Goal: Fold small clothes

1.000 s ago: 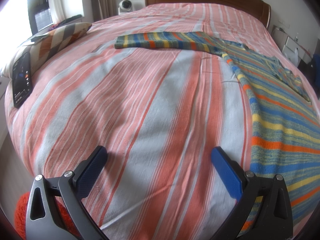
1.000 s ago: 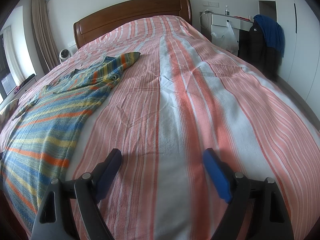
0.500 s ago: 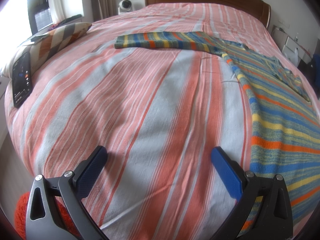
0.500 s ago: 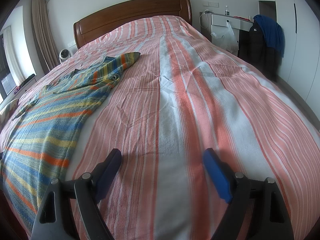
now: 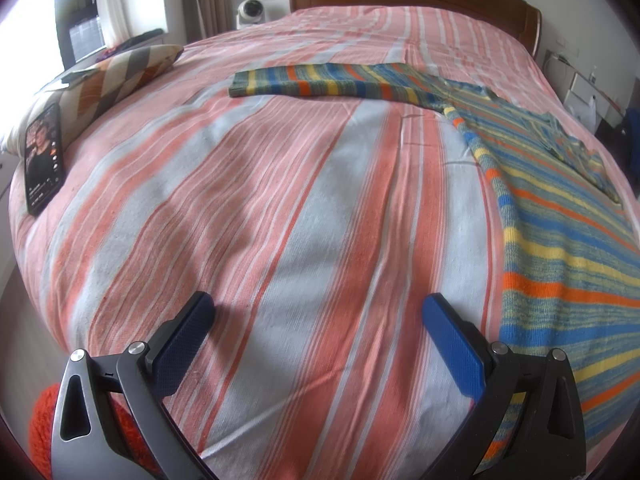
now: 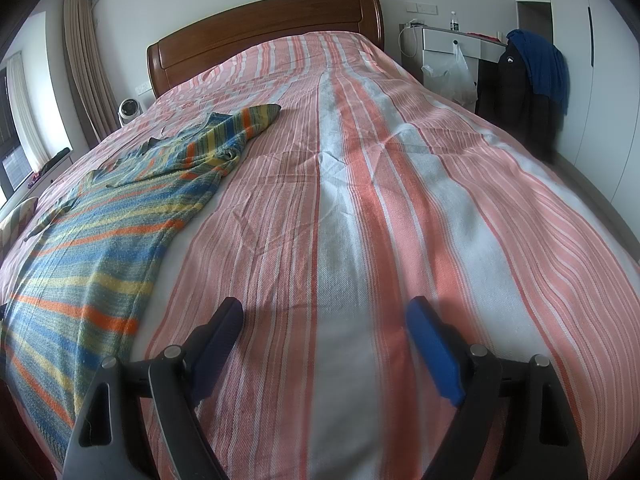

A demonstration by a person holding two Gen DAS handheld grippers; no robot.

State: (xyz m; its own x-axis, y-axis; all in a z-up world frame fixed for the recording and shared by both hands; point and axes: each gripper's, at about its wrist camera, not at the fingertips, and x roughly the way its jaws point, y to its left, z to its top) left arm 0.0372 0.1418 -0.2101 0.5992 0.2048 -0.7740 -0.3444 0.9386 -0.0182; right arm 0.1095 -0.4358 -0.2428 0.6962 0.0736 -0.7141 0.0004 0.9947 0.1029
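A striped knit sweater (image 5: 560, 216) in blue, yellow, orange and green lies flat on the bed, one sleeve (image 5: 320, 82) stretched out to the left across the bedspread. In the right wrist view the same sweater (image 6: 92, 240) fills the left side, its other sleeve (image 6: 244, 124) folded in over the body. My left gripper (image 5: 318, 312) hovers open over bare bedspread just left of the sweater's hem. Over bare bedspread to the right of the sweater, my right gripper (image 6: 324, 316) is open too. Nothing sits between either pair of fingers.
The bed (image 6: 400, 200) has a pink, orange and white striped cover and a wooden headboard (image 6: 260, 36). A phone (image 5: 42, 160) with a lit screen and a striped pillow (image 5: 116, 76) lie at its left edge. A desk and hanging clothes (image 6: 532, 72) stand at the right. An orange-red knitted thing (image 5: 44, 424) shows below my left gripper.
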